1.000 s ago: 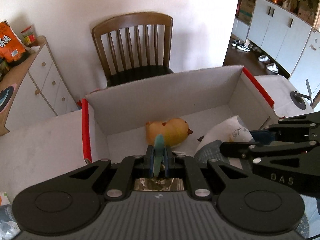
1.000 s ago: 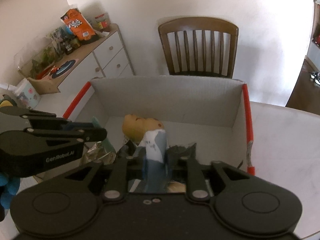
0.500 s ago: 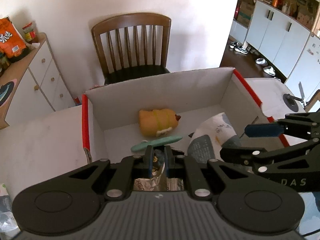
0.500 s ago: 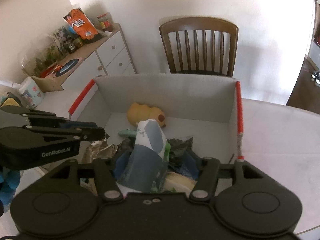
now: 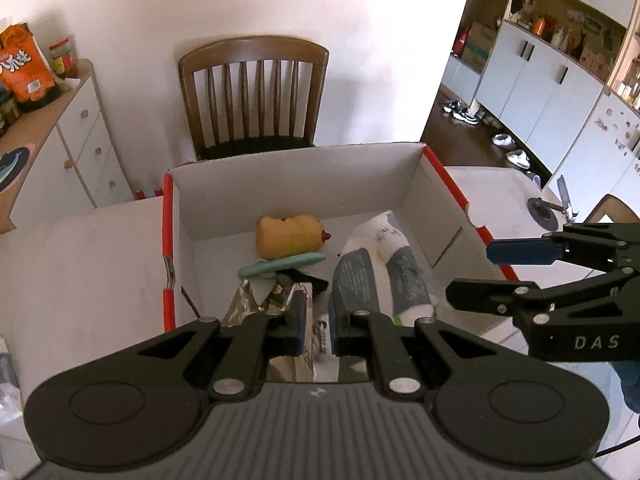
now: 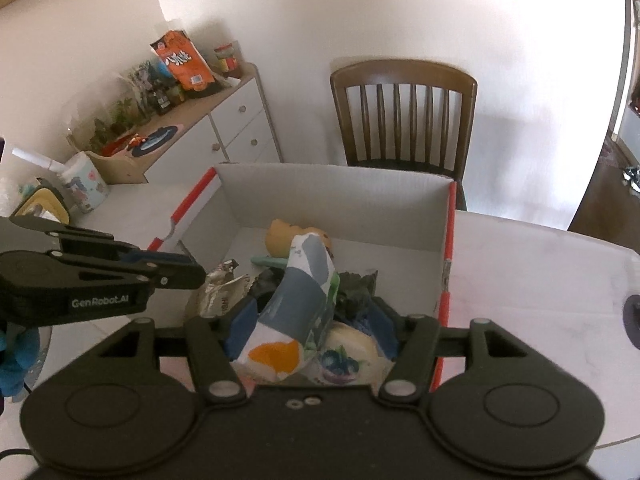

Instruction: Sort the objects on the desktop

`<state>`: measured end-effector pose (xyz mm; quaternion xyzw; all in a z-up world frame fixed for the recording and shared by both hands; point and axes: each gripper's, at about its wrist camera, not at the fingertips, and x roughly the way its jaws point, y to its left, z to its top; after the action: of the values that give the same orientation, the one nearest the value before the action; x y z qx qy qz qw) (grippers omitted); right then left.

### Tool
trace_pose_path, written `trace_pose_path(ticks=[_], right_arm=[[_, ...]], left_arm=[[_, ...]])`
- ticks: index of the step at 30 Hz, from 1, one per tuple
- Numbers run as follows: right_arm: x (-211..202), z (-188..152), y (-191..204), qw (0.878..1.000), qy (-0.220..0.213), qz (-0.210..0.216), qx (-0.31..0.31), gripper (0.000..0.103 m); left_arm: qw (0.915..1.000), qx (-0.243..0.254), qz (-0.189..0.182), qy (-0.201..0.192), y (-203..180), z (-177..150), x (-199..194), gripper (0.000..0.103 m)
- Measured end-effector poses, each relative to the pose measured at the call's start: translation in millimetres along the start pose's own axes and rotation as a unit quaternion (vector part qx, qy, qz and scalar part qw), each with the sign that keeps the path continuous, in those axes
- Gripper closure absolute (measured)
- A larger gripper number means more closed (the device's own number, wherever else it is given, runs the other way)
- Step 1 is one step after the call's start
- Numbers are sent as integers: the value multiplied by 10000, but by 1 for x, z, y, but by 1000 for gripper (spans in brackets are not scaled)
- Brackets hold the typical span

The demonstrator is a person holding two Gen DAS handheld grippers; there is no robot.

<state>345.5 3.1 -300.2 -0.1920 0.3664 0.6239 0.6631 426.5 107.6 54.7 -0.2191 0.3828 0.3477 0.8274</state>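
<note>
Above the box (image 5: 296, 184) at the worktop's far edge, both grippers hover over items already dropped inside: a yellow toy (image 5: 290, 236), a green pen (image 5: 280, 265), a foil wrapper (image 5: 244, 304) and a patterned pouch (image 6: 300, 284). Judging by this, the step is withdrawal; lift straight clear without snagging the pouch. Right gripper (image 6: 312, 328) fingers stand apart, straddling the pouch without pressing. Left gripper (image 5: 317, 326) fingers are nearly together, apparently empty.
</note>
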Motion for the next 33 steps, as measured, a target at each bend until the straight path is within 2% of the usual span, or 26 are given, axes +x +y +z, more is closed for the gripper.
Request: trace_pose_path(ticks=[10,20,22,25,26,31,33], right_arm=[[-26,-9,5,9998,-179,18,61,39],[-42,-18,19,9993,-341,-35,-155,38],[-46,-21,21,9991,-379,-47,-208,37],[-50,-24,23,9988,-431,-68,-231,33],[-51,-26,23,9987,-443,-76,-231,33],[-58,-33,21,9986,-482,-117,-186,29],[-61,-35,19,9985,-508,-127,-161,23]], left_arm=[[9999,-95,37,-69,-6,-19,-24,93],[9998,-154,108,-117,-9,-41,-42,93],[9997,-223,73,-108,-9,-46,-44,87],[9995,-253,91,-147,-9,-52,-47,59],[9995,-251,90,-165,-9,-53,-47,43],[9994,-251,64,-243,-12,-60,-54,33],[9993,-270,56,-235,-12,-63,-55,21]])
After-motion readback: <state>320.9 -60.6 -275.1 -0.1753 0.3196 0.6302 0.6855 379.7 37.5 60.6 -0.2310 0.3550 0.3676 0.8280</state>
